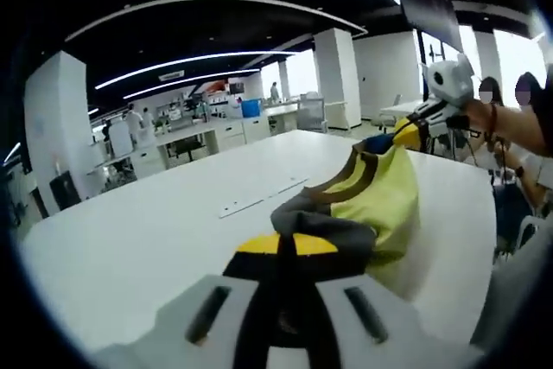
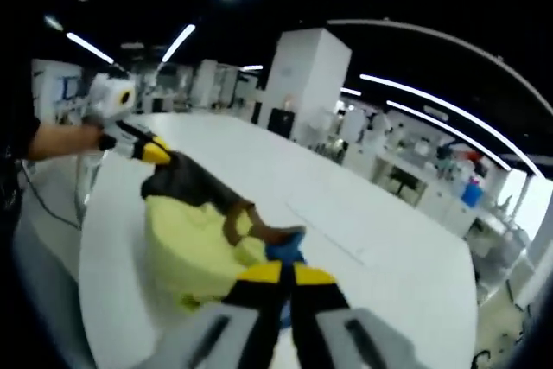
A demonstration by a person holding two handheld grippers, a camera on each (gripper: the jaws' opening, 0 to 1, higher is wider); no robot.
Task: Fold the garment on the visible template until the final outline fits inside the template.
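Both grippers are up off the long white table (image 1: pixel 173 231), with the soft yellow cloth garment with dark grey and brown trim (image 1: pixel 380 196) strung between them and sagging in the middle; its lowest folds seem to rest on or just above the tabletop.

Left gripper (image 1: pixel 281 252): yellow-tipped jaws closed narrow on a grey edge of the garment. Right gripper (image 2: pixel 285 278): jaws likewise pinched together on the cloth, at a brown and blue part of the trim (exact seam not clear, blurred).

Handling, as judged: light, limp fabric with no stiffness; it drapes and bunches, so it should be held at corners or hems and laid out flat before any fold. Slip risk low with the jaws on doubled trim.

No template outline can be made out on the table. No containers identifiable; distant benches (image 1: pixel 216 131) carry small items, too small to tell.
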